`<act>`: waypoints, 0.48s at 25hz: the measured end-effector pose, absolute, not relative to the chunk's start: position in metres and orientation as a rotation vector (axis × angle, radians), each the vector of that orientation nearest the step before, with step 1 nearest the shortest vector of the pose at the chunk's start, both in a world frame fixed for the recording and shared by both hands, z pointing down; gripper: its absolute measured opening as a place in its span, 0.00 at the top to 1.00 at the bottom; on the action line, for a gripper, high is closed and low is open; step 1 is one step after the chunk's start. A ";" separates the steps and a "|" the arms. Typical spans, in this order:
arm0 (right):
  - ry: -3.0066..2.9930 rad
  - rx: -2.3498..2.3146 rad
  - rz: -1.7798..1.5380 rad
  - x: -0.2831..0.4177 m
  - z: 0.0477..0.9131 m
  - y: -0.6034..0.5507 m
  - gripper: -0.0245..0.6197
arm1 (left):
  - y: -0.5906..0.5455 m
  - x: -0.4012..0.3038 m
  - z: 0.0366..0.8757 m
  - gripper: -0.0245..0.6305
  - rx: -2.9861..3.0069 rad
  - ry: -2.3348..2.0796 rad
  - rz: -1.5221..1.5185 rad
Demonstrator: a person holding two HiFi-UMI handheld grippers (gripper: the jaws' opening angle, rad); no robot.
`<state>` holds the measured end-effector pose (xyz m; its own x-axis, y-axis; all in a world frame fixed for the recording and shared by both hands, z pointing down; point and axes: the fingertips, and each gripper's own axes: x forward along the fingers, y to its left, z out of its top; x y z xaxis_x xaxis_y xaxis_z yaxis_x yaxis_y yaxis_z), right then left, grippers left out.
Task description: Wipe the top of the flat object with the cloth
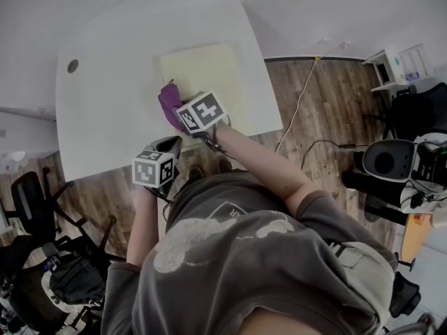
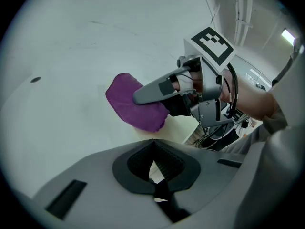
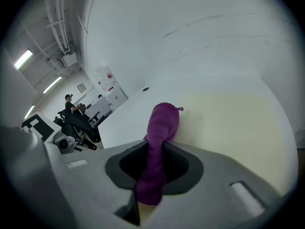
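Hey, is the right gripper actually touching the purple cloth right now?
Touching. The right gripper view shows the right gripper with its jaws closed on the purple cloth, which runs up between them and sticks out past their tips.

The right gripper [image 3: 151,175] reaches to the far side on an outstretched bare right forearm [image 1: 265,162]. Its jaws are clamped on a purple fabric cloth [image 3: 159,128]. The left gripper [image 2: 155,175] sits nearer and to the left, jaws together with nothing between them. The bare left forearm [image 1: 143,220] lies beside the torso.
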<state>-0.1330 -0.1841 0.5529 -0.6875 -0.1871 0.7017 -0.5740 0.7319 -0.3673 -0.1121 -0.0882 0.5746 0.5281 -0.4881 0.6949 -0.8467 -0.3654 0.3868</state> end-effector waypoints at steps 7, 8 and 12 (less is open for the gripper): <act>-2.264 0.549 0.695 -0.135 0.559 -0.185 0.85 | -0.089 -0.114 0.576 0.95 2.029 -1.076 0.606; -2.265 0.549 0.690 -0.135 0.559 -0.185 0.85 | -0.089 -0.113 0.575 0.95 2.030 -1.075 0.607; -2.264 0.558 0.671 -0.131 0.561 -0.187 0.85 | -0.089 -0.113 0.576 0.95 2.034 -1.071 0.612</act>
<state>-0.1305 -0.1869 0.5612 -0.6625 -0.1950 0.7232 -0.5577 0.7730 -0.3024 -0.1131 -0.0890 0.5755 0.5365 -0.4856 0.6901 -0.8411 -0.3736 0.3910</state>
